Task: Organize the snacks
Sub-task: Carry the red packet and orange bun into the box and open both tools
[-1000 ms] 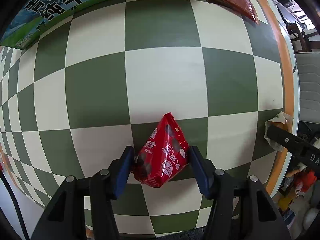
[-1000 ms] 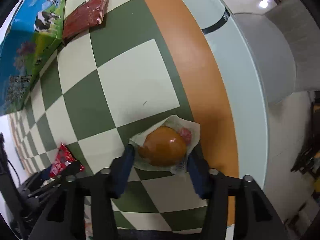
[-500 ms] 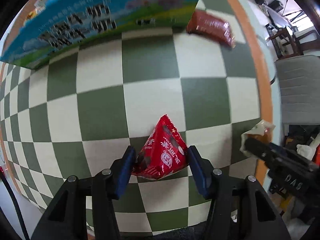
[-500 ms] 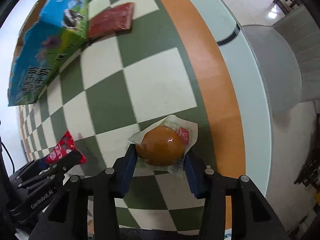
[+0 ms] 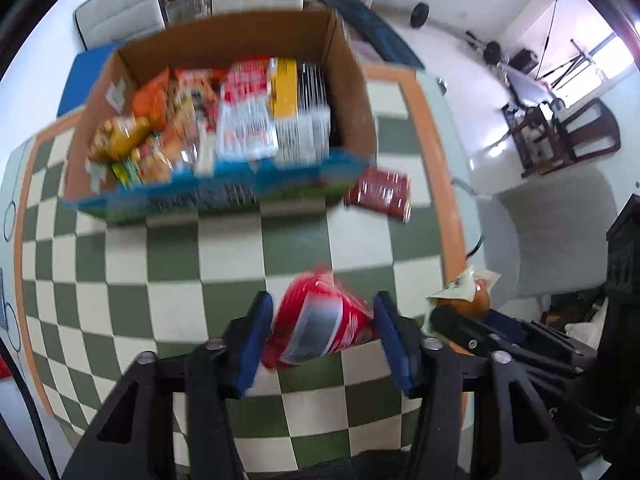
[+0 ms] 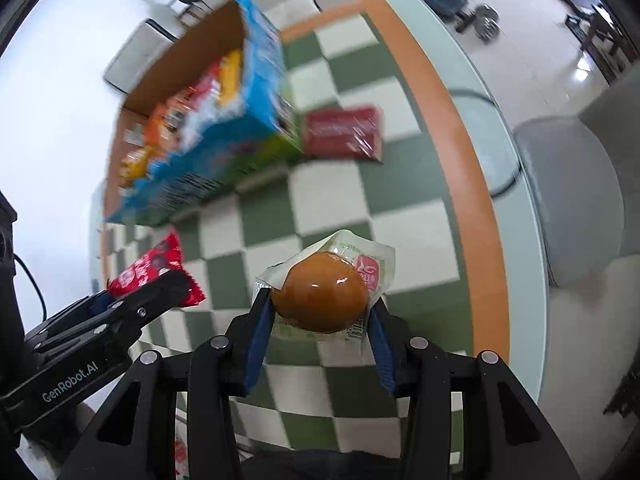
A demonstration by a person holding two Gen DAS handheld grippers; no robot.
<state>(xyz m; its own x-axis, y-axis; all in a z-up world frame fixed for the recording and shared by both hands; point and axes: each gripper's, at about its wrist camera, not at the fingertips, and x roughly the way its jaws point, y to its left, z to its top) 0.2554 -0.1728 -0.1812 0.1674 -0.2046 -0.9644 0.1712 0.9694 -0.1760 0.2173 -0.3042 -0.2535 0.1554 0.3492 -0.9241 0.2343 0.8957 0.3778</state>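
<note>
My left gripper [image 5: 320, 320] is shut on a red triangular snack pack [image 5: 320, 326] and holds it above the checkered table [image 5: 232, 256]. It also shows in the right wrist view [image 6: 152, 272]. My right gripper [image 6: 320, 312] is shut on a clear-wrapped brown bun [image 6: 320, 290], lifted off the table; it shows at the right of the left wrist view [image 5: 464, 300]. An open cardboard box [image 5: 224, 120] with blue printed sides, full of snack packs, stands at the far side of the table, also in the right wrist view [image 6: 200, 120].
A flat red snack packet [image 5: 380, 196] lies on the table by the box's right corner, also in the right wrist view [image 6: 344, 132]. The table's orange rim [image 6: 460, 152] runs along the right. A grey chair [image 6: 572, 196] stands beyond it.
Both grippers have lifted their snacks off the table and risen. The views now tilt up, so the open box and its contents have come into sight.
</note>
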